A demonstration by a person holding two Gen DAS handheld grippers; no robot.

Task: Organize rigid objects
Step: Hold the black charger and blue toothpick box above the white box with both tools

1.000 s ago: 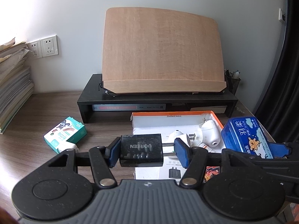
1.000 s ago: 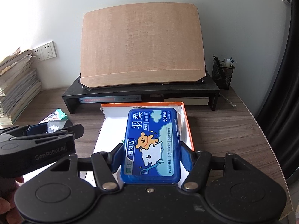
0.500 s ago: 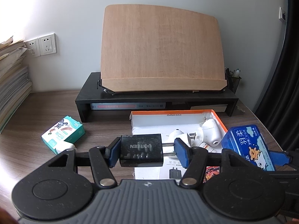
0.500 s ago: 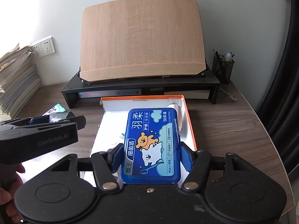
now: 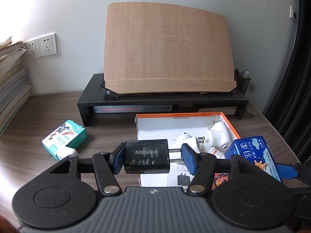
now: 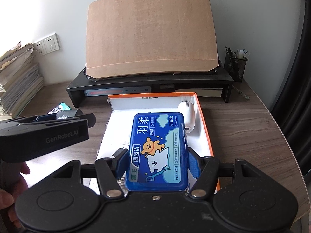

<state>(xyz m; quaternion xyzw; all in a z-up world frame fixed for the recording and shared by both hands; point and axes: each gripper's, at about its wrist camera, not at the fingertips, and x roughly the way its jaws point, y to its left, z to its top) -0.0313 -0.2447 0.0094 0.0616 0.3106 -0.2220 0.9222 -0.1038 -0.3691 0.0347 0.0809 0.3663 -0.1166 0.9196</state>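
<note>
My left gripper is shut on a black UGREEN charger, pinched by its body and prongs, above the table left of the orange-rimmed white box. My right gripper is shut on a blue floss-pick box, held over the orange-rimmed box; the blue box also shows in the left wrist view. White plug-like devices lie in the box. The left gripper body shows at the left of the right wrist view.
A green-and-white small carton lies on the table at the left, a white item beside it. A black monitor riser with a wooden board stands behind. Paper stacks at far left, a mesh pen cup at the right.
The right gripper has tilted and moved down and forward over the orange-rimmed box with the blue box. The left gripper has shifted slightly, still holding the charger.
</note>
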